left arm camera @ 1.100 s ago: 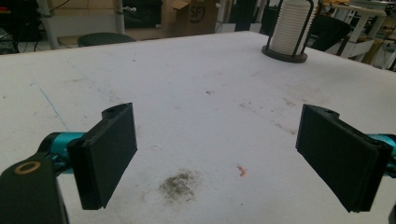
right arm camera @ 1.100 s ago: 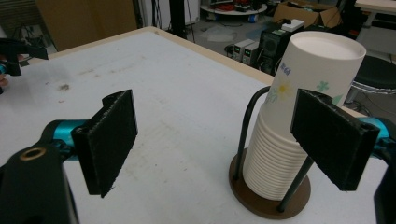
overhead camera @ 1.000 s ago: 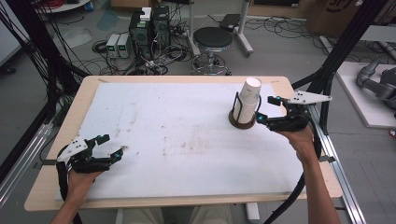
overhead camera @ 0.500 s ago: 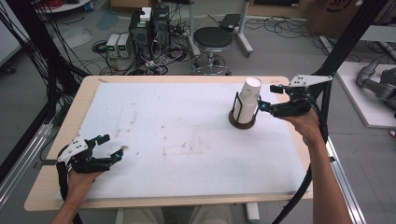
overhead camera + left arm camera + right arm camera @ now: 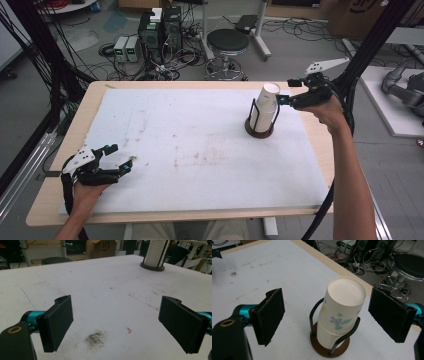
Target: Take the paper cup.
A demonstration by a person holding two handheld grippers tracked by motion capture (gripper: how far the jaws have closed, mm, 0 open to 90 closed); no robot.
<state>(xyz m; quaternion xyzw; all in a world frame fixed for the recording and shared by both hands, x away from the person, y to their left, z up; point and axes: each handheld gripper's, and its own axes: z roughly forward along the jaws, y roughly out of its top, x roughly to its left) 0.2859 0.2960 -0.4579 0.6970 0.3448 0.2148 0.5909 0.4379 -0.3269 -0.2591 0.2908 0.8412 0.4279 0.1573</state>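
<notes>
One cup stack [image 5: 342,312] between right hand-held gripper [image 5: 325,315] pads

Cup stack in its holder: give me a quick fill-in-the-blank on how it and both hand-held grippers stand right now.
1. The stack of paper cups stands upside down in a black wire holder with a round ____ base.
2. The right hand-held gripper has its jaws ____, one on each side of the top cup, not touching it.
3. The left hand-held gripper rests near the table's ____ left corner, jaws open, holding nothing.

Missing words: brown; open; near

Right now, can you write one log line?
right gripper: open, above cup stack | left gripper: open, empty | holder: upright
</notes>
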